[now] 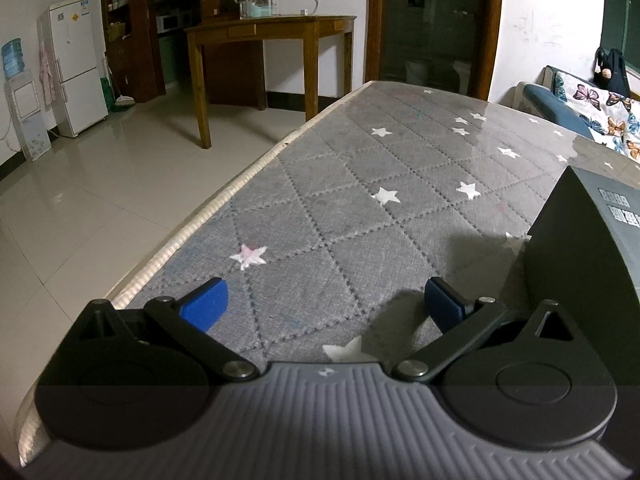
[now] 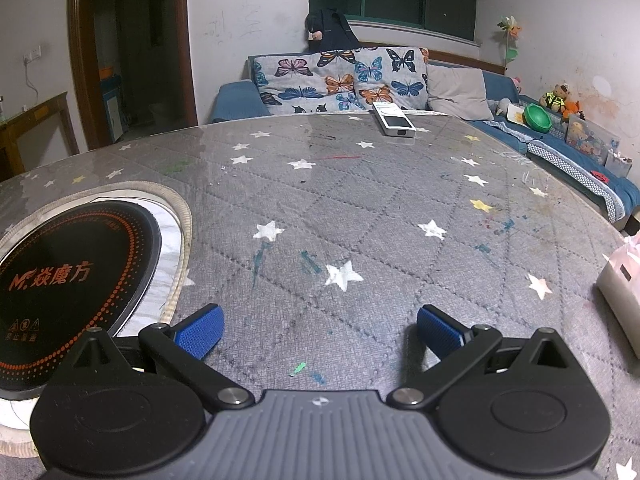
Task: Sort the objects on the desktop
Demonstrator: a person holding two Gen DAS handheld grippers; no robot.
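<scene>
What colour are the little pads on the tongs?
Blue pads on black arms, clearest in the right wrist view.

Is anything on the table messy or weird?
Yes. The star-patterned table cover has teal, red and green scribbles. The white remote lies slantwise at the far edge. Nothing looks spilled or broken, and both grippers, left and right, are open and empty.
</scene>
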